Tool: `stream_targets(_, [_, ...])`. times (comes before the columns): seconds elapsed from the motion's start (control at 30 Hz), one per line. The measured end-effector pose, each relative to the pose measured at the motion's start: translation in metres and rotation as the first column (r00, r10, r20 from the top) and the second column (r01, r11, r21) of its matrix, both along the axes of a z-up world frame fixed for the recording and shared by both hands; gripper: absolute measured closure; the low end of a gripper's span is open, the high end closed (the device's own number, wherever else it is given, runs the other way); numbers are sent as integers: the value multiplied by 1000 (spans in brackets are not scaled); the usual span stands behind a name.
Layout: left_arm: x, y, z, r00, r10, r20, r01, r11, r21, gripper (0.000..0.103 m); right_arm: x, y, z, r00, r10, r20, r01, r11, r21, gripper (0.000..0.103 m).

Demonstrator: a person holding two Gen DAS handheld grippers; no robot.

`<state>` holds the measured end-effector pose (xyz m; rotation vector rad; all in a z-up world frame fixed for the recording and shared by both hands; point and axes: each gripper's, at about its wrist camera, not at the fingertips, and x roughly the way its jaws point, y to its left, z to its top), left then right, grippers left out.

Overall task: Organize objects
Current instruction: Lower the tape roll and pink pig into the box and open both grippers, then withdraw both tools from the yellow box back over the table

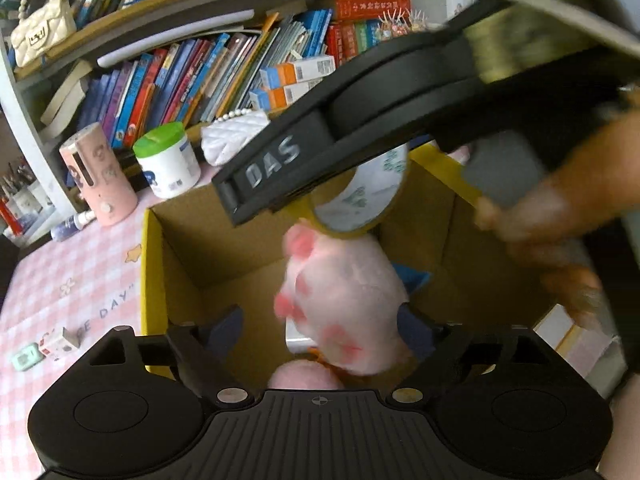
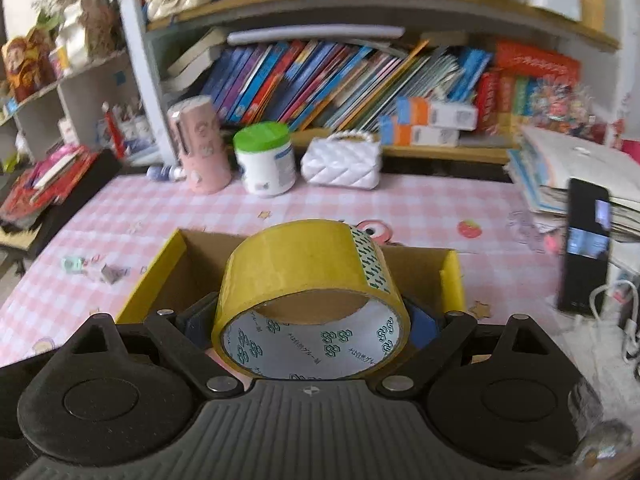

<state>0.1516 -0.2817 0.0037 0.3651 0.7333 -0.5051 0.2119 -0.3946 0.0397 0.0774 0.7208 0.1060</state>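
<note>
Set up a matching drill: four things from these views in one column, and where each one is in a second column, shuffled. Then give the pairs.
1. roll of yellow tape
2. pink plush toy
3. white tub with green lid
4. cream handbag

A. on the upper bookshelf
B. between the right gripper's jaws
C. over the open cardboard box
D. standing on the pink checked tablecloth

Pairs: 1-B, 2-C, 3-D, 4-A

A roll of yellow packing tape sits clamped between blue fingers, its white printed core facing the camera, held over an open cardboard box with yellow outer walls. A pink plush toy – blurred, with red patches – hangs over the box's brown interior.
</note>
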Motion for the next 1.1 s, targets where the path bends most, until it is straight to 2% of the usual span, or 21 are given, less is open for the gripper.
stream_targets(0.17, [-6, 0, -1, 998, 56, 20, -56, 998, 13, 8, 22, 8, -9, 998, 49, -45, -51, 998, -36, 11])
stream_targets(0.33, [-6, 8, -2, 996, 88, 15, -89, 996, 7, 8, 33, 21, -13, 990, 122, -71, -126, 991, -43, 13])
stream_targets(0.43, [-2, 12, -1, 994, 112, 8, -112, 994, 12, 8, 43, 33, -19, 979, 167, -121, -174, 983, -54, 14])
stream_targets(0.6, [0, 19, 1, 990, 138, 13, -137, 990, -9, 8, 50, 39, -31, 972, 161, -170, -174, 982, -68, 13])
stream_targets(0.67, [0, 23, 2, 989, 145, -7, -145, 988, -45, 8, 49, 38, -28, 975, 157, -160, -168, 984, -61, 10])
stream_targets(0.8, [-7, 33, 11, 987, 158, -13, -158, 979, -129, 7, 37, 32, -13, 987, 124, -101, -127, 991, -28, 10])
stream_targets(0.97, [-21, 44, 25, 984, 177, 29, -168, 966, -199, 7, 1, 11, 17, 1000, 23, 20, -24, 999, 43, 10])
stream_targets(1.1, [-32, 58, 33, 968, 248, 33, -232, 941, -247, 4, -37, -3, 35, 993, -71, 98, 66, 996, 58, 10])
